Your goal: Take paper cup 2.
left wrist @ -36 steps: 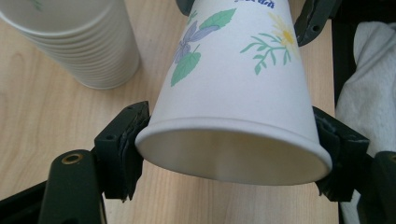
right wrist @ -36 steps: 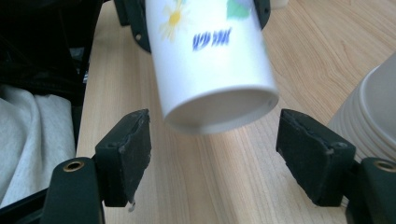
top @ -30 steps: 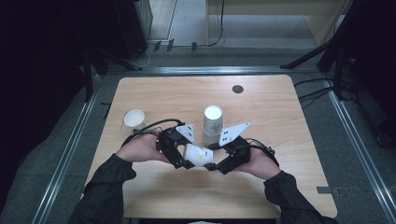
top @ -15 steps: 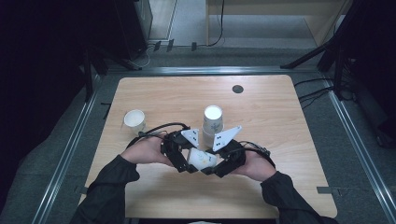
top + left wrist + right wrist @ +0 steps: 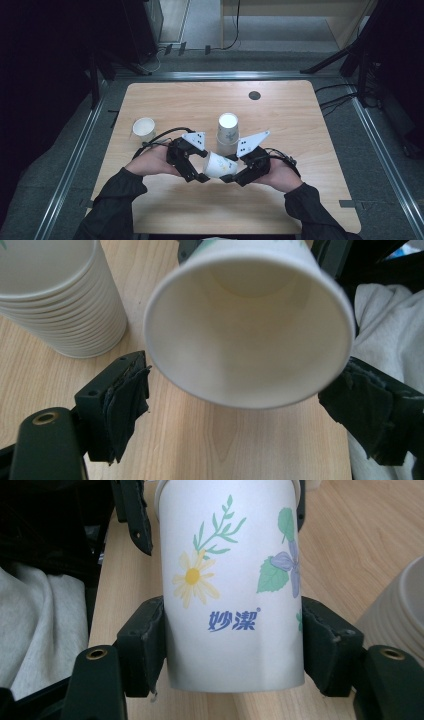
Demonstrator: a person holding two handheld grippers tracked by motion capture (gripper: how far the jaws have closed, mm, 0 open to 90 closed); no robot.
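A white paper cup (image 5: 218, 165) with a flower print (image 5: 232, 580) lies level above the table between my two grippers. My right gripper (image 5: 231, 170) (image 5: 232, 645) is shut on the cup's base end, with both pads pressed on its sides; its jaws have just been closing. My left gripper (image 5: 197, 162) (image 5: 245, 415) faces the cup's open mouth (image 5: 250, 325). Its jaws have just been opening, and they now stand either side of the rim with a gap at each pad. A tall stack of upturned cups (image 5: 228, 131) (image 5: 55, 300) stands just behind.
A single upright cup (image 5: 143, 129) stands at the table's left. A small black disc (image 5: 255, 95) lies near the far edge. The wooden table (image 5: 300, 125) has metal rails along both sides. Dark sleeves enter from the bottom edge.
The left gripper's jaws have spread away from the cup's rim, leaving the cup in the right gripper alone. Both hands have stayed in almost the same place.
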